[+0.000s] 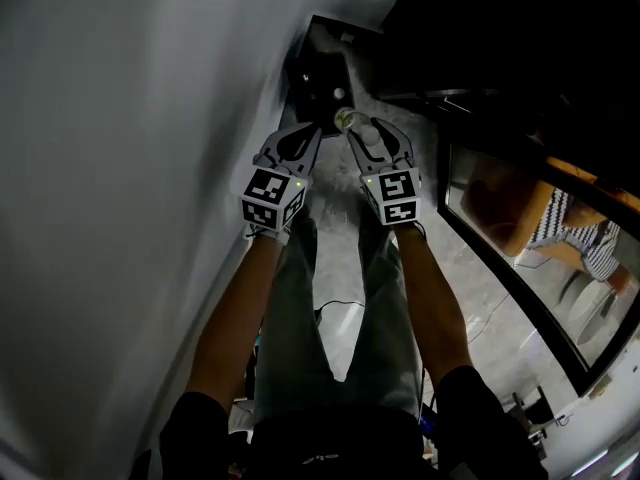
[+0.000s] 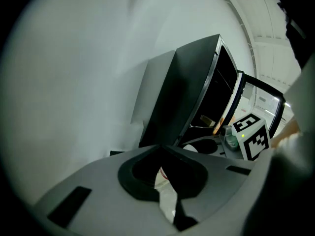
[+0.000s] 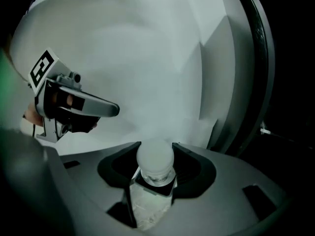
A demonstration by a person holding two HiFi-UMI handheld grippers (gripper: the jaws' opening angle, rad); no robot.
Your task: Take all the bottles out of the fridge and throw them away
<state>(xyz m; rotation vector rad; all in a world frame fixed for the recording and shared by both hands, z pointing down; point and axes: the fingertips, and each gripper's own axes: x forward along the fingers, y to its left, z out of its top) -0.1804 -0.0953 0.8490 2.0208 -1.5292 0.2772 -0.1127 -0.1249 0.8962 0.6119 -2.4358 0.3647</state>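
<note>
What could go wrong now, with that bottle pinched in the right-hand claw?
1. The right gripper holds the clear bottle with its capped end poking past the jaws; smooth plastic might slip out.
2. The left gripper, shut, sits close beside it, so a bump could knock the bottle loose.
3. The area ahead is very dark, so a drop could miss its mark.

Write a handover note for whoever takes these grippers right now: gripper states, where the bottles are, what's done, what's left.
Left gripper: shut, no bottle in it.
Right gripper: shut on a clear bottle with a white cap.
Both are held low in front of the person, beside the white wall. A dark cabinet with an open door, probably the fridge, stands by the wall.
Done: one bottle in hand.
Left: throw it away. No bin is clearly in view, and remaining bottles can't be counted.
</note>
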